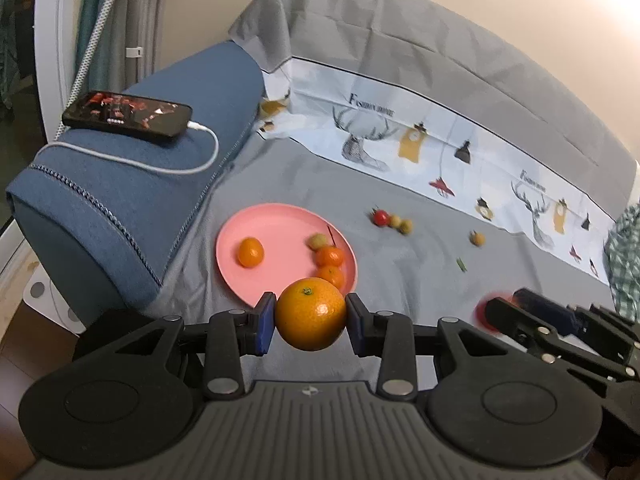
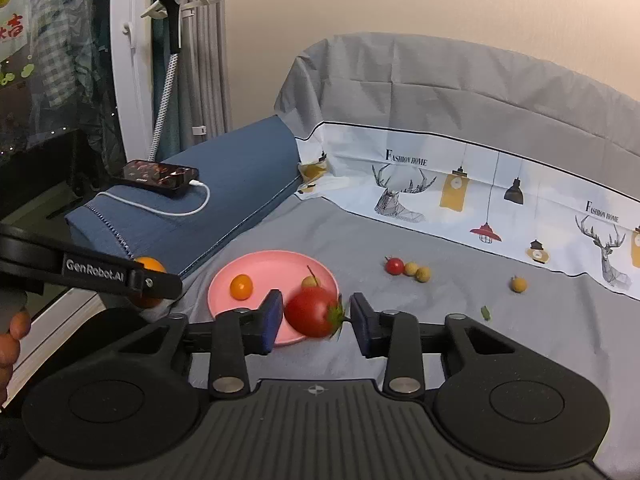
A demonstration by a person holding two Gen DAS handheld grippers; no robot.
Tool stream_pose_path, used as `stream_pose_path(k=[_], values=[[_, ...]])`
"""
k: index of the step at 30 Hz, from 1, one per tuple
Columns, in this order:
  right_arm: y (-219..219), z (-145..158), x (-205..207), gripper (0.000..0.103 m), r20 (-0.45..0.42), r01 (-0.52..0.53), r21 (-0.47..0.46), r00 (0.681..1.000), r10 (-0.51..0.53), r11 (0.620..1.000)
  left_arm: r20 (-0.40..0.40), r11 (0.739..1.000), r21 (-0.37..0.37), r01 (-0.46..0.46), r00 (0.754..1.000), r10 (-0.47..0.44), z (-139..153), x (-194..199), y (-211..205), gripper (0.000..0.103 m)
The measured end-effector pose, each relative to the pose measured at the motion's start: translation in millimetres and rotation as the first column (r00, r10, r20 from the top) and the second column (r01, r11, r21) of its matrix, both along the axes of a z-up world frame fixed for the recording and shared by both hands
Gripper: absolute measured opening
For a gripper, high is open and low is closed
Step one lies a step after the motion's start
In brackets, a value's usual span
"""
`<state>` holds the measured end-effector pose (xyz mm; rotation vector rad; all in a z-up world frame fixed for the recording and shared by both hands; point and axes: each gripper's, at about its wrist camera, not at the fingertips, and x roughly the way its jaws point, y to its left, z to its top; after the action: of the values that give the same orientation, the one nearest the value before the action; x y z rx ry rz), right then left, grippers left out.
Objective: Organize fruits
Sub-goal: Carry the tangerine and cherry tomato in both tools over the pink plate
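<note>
My left gripper (image 1: 310, 318) is shut on a large orange (image 1: 310, 314), held just above the near rim of the pink plate (image 1: 280, 232). The plate holds a kumquat (image 1: 250, 252), two small oranges (image 1: 330, 257) and a small green fruit (image 1: 318, 241). My right gripper (image 2: 316, 316) has a red tomato (image 2: 313, 312) between its fingers, blurred, with a gap at each pad, over the plate's (image 2: 264, 270) near right edge. A cherry tomato (image 2: 394, 266) and small yellow fruits (image 2: 417, 271) lie loose on the grey sheet.
A blue bolster (image 1: 132, 184) with a charging phone (image 1: 127, 113) lies left of the plate. Another yellow fruit (image 2: 518, 284) and a green scrap (image 2: 485, 313) lie to the right. A printed cloth (image 2: 460, 188) lines the back. A checked cloth (image 1: 626, 256) is far right.
</note>
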<state>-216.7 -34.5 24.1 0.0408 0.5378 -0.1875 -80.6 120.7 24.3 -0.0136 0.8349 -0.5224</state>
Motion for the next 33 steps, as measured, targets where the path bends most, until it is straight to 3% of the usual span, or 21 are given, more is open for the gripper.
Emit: stream_pose_path(k=[3, 5, 9, 12, 15, 18, 21, 23, 25, 30, 33], values=[[-4, -2, 12, 0.026, -0.007, 0.015, 0.003, 1.000, -0.015, 1.000, 0.005, 1.000, 0.004, -0.013, 1.000, 0.013, 1, 13, -4, 0.041], [-5, -6, 24, 0.011, -0.005, 0.011, -0.027, 1.000, -0.011, 1.000, 0.016, 1.000, 0.006, -0.004, 1.000, 0.004, -1, 24, -9, 0.041], [-19, -35, 69, 0.011, -0.045, 0.028, -0.121, 0.998, -0.033, 0.992, -0.006, 0.999, 0.010, -0.035, 0.999, 0.035, -12, 53, -13, 0.041], [-42, -61, 85, 0.011, -0.072, 0.069, -0.060, 0.995, -0.073, 0.996, 0.010, 0.997, 0.044, -0.062, 0.998, 0.062, -21, 65, -10, 0.041], [-64, -95, 98, 0.011, -0.181, 0.109, 0.009, 0.978, -0.105, 0.994, -0.055, 0.995, 0.062, -0.081, 0.995, 0.085, -34, 84, -8, 0.041], [-89, -110, 104, 0.011, -0.220, 0.173, 0.055, 0.963, -0.157, 0.983, -0.067, 0.992, 0.090, -0.093, 0.993, 0.099, -42, 98, -15, 0.041], [-114, -112, 111, 0.023, -0.221, 0.222, 0.100, 0.955, -0.196, 0.970, -0.070, 0.990, 0.104, -0.090, 0.993, 0.098, -47, 110, -27, 0.041], [-128, -111, 120, 0.043, -0.205, 0.246, 0.086, 0.953, -0.224, 0.966, -0.074, 0.991, 0.106, -0.087, 0.993, 0.095, -49, 117, -36, 0.041], [-140, -113, 135, 0.050, -0.186, 0.259, 0.055, 0.952, -0.245, 0.964, -0.085, 0.991, 0.111, -0.078, 0.993, 0.088, -53, 123, -46, 0.041], [-167, -129, 195, 0.053, -0.191, 0.238, 0.004, 0.954, -0.233, 0.971, -0.115, 0.991, 0.122, -0.060, 0.991, 0.074, -63, 136, -68, 0.041], [-172, -140, 228, 0.053, -0.193, 0.183, 0.030, 0.966, -0.174, 0.983, -0.132, 0.991, 0.125, -0.052, 0.989, 0.068, -68, 143, -77, 0.041]])
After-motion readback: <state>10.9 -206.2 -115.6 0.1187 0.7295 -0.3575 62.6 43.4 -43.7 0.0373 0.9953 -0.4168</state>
